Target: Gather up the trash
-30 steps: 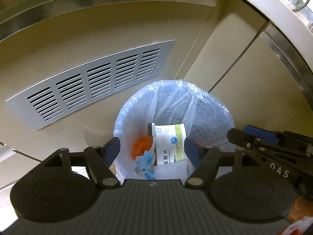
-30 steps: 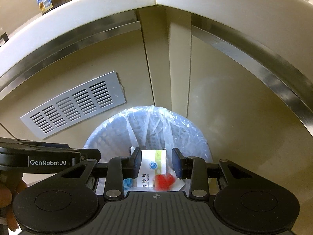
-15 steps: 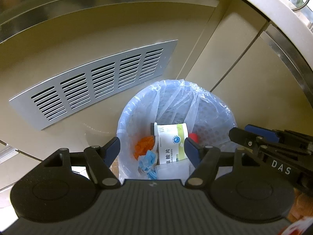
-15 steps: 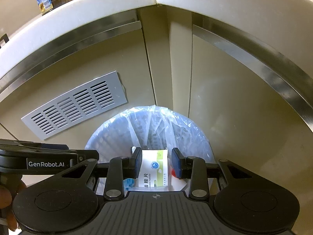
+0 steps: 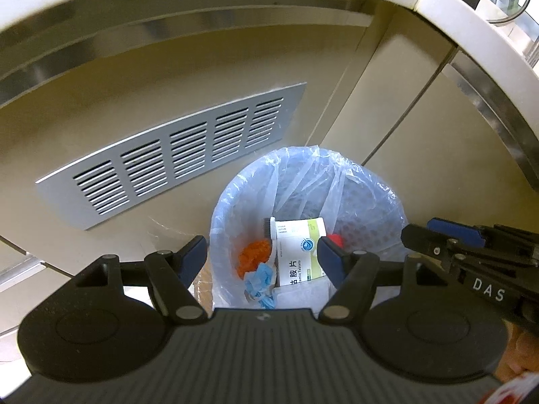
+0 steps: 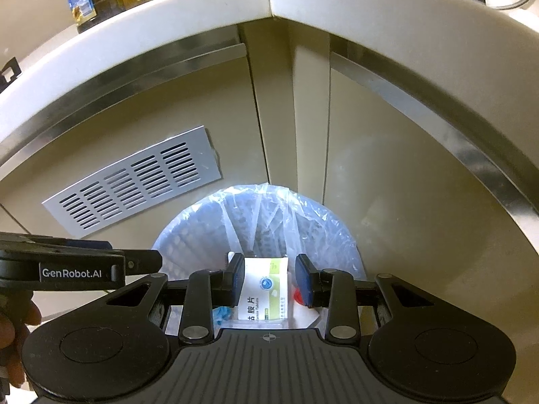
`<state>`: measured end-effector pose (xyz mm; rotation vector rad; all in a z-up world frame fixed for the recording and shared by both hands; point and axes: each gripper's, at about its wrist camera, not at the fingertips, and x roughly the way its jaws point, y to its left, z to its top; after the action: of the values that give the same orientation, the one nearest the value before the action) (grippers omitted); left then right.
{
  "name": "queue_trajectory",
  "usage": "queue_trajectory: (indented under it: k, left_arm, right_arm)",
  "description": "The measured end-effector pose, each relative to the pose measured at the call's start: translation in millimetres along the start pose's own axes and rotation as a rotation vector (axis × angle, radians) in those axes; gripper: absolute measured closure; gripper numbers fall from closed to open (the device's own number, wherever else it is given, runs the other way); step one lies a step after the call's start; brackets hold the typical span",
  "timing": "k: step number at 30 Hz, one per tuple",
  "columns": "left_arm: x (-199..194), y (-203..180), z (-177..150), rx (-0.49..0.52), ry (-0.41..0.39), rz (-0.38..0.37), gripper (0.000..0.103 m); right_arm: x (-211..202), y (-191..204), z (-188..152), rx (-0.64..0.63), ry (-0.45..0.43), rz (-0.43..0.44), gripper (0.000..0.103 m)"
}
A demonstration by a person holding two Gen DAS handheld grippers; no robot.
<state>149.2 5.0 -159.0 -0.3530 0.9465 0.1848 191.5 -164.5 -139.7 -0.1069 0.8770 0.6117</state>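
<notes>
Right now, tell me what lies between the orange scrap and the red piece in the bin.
In the left wrist view, the white and green tablet box lies between the orange scrap and the red piece, inside the lined trash bin.

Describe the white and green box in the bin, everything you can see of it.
The box is flat white cardboard with a lime-green band, a round blue logo and black Chinese characters above small print reading "Tablets". It looks closed and undented, lying tilted, label up, inside the blue bag-lined bin. An orange wad and blue scraps lie beside it. Neither set of tongs touches it.
</notes>
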Motion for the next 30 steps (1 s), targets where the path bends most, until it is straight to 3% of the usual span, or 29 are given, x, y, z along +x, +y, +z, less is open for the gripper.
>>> queue_trajectory:
  k: [11, 13, 15, 21, 30]
  left_arm:
    - [-30, -3, 1, 0.007, -0.037, 0.041, 0.03]
    - [-36, -3, 0, 0.012, -0.049, 0.054, 0.027]
    - [-42, -4, 0, 0.019, -0.063, 0.071, 0.025]
    - [-59, -5, -3, 0.02, -0.086, 0.109, 0.014]
    - [-87, -6, -8, 0.005, -0.118, 0.143, 0.005]
  right_arm:
    - [-26, 5, 1, -0.03, -0.023, 0.027, 0.067]
    - [-30, 5, 0, -0.043, -0.028, 0.035, 0.063]
    - [-36, 3, 0, -0.044, -0.041, 0.046, 0.047]
    - [-51, 1, -3, -0.055, -0.055, 0.08, 0.03]
    - [-72, -1, -11, -0.076, -0.051, 0.093, 0.025]
